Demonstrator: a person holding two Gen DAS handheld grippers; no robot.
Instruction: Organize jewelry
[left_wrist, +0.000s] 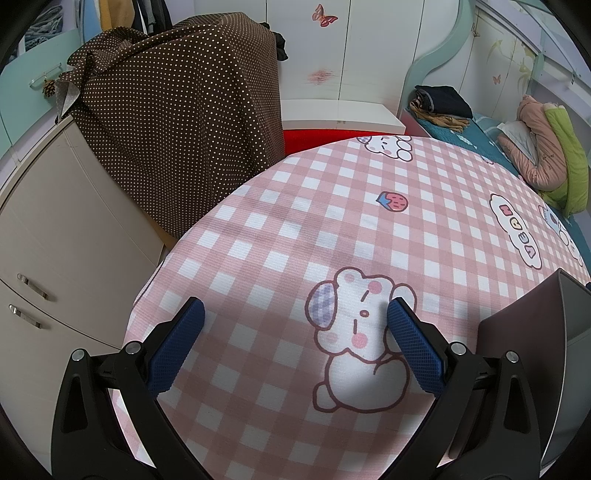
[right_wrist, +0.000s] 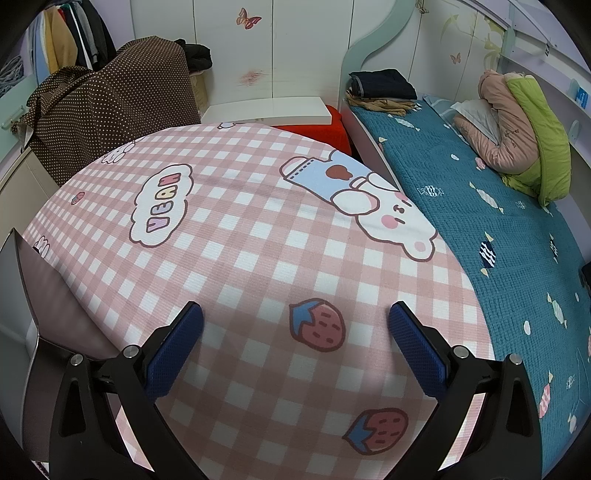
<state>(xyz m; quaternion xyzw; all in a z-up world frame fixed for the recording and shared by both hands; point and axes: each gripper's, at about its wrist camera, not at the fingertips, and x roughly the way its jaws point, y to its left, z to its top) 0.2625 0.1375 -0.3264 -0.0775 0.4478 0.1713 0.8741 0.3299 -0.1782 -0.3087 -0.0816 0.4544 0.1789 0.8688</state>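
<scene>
A dark mauve jewelry box with its lid raised stands on the pink checked tablecloth (left_wrist: 288, 229); it shows at the right edge of the left wrist view (left_wrist: 524, 343) and the left edge of the right wrist view (right_wrist: 40, 302). Its inside is hidden and no jewelry is visible. My left gripper (left_wrist: 295, 314) is open and empty above the cloth, left of the box. My right gripper (right_wrist: 295, 314) is open and empty above the cloth (right_wrist: 258, 229), right of the box.
A brown dotted cloth (left_wrist: 177, 110) covers furniture behind the table's left side. A beige cabinet (left_wrist: 55, 240) stands at the left. A bed with a teal quilt (right_wrist: 480, 221), folded clothes (right_wrist: 384, 85) and a pink and green jacket (right_wrist: 517, 129) lies along the right.
</scene>
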